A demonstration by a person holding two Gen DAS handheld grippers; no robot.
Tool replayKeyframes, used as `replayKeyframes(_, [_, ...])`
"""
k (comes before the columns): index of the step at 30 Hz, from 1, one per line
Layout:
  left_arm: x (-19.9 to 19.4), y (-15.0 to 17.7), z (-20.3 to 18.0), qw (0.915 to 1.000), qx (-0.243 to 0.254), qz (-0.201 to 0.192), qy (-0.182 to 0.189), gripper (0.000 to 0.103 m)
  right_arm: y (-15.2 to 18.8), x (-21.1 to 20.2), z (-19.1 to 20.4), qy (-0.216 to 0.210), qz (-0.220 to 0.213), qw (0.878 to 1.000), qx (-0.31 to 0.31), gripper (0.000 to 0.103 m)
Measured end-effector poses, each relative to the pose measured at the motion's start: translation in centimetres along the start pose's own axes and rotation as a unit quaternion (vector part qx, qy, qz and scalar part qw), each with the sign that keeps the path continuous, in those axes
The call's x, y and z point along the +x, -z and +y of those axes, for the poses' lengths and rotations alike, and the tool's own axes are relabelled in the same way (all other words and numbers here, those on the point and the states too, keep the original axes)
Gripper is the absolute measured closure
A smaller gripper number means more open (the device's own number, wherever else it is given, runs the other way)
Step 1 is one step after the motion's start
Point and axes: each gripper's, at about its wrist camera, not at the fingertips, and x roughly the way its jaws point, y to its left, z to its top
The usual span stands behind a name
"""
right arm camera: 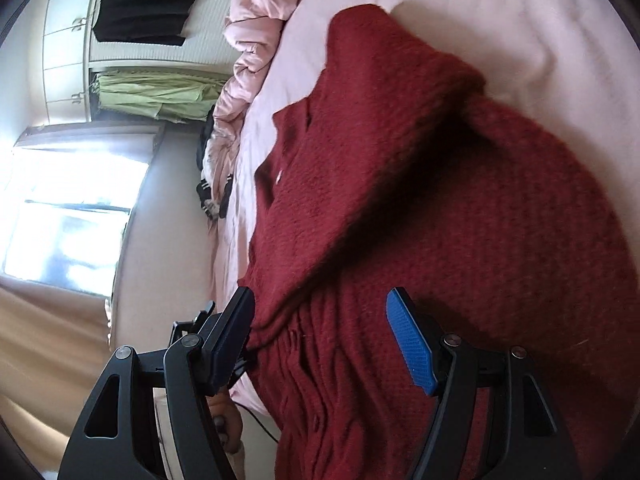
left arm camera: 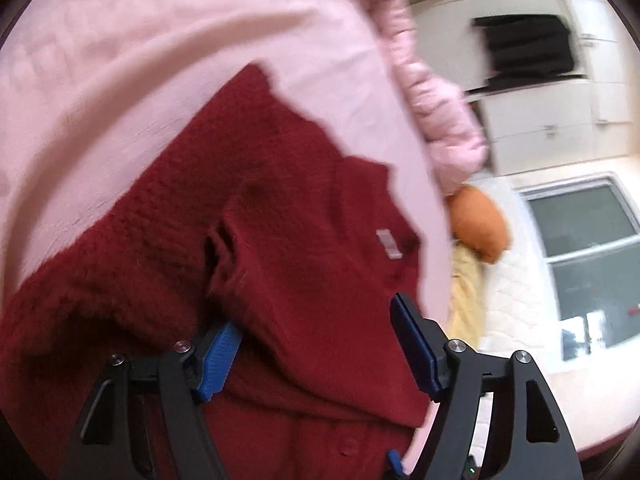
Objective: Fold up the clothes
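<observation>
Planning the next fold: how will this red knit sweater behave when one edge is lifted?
The red sweater will probably droop, since it already lies in soft folds on the pink sheet. Its thick fuzzy knit looks grippy, unlikely to slip, and fairly heavy.

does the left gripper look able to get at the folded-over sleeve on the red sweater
Probably yes: the left gripper stands open over the red sweater, nothing lies between it and the sleeve.

Window [right arm camera: 76,204] glare, motion blur, fisheye-dark corners.
</observation>
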Motion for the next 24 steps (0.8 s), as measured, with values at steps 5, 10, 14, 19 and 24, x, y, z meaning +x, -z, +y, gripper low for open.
replayKeyframes(5, [0.7, -1.5, 0.1, 0.9997, -0.001, -0.01, 0.022, 0.067, 0.1, 0.1, 0.1, 0.004, 0.006, 1.0, -0.005, 0.034])
replayKeyframes(10, [2.6, -2.6, -1.5, 0.9985, 0.049, 0.024, -0.001, 0.095, -0.1, 0.0, 0.5, 0.041, -0.007, 0.999, -0.029, 0.034])
replayKeyframes(14, [0.8, -2.9, -6.7, 0.9911, 0.125, 0.009, 0.045, 0.095, -0.6, -1.2, 1.1, 0.067, -0.031, 0.996, -0.05, 0.034])
replayKeyframes(19, [-3.0, -4.4, -13.9, 0.9732, 0.189, -0.037, 0.126, 0.095, -2.3, -1.9, 1.9, 0.076, -0.046, 0.994, -0.057, 0.034])
replayKeyframes(24, [-4.0, -5.0, -9.3, 0.9754, 0.206, -0.068, 0.036, 0.095, -2.4, -2.1, 2.5, 0.082, -0.054, 0.993, -0.067, 0.034])
